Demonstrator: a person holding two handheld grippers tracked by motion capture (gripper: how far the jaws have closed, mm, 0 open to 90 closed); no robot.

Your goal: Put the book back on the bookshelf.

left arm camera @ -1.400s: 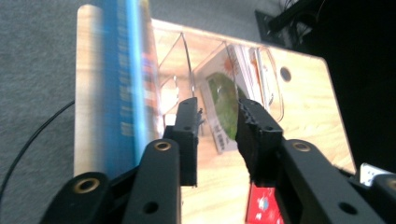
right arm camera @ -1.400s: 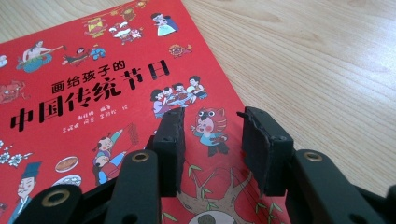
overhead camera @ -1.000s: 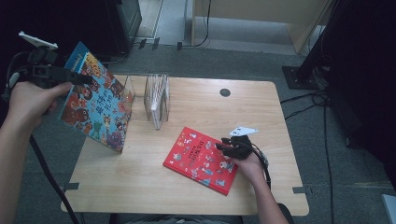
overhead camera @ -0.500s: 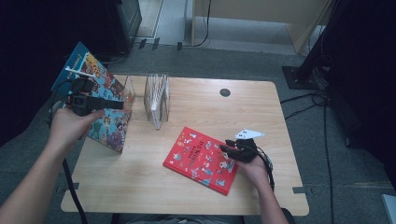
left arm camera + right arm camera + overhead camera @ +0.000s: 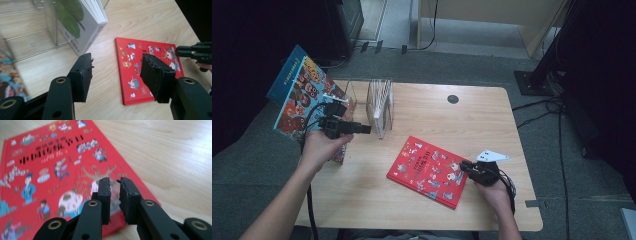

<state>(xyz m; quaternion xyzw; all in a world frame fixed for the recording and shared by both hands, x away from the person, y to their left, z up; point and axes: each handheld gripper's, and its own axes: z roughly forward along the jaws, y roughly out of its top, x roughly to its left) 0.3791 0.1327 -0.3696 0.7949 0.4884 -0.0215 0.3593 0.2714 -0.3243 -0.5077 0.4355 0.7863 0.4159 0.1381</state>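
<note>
A red picture book lies flat on the wooden table, front right of middle. My right gripper is shut, its tips over the book's right corner with nothing between them; it also shows far off. My left gripper hovers open and empty at the table's left, pointing toward the red book. Behind it a blue picture book stands tilted at the table's left edge. A clear rack holds a white-paged book.
A black grommet sits in the tabletop at the back. Cables run over the grey floor to the right, by a black stand base. Bare wood lies between the rack and the red book.
My left gripper has left the blue book's top corner and moved right and down, in front of the rack, now open. The right gripper has hardly moved.
</note>
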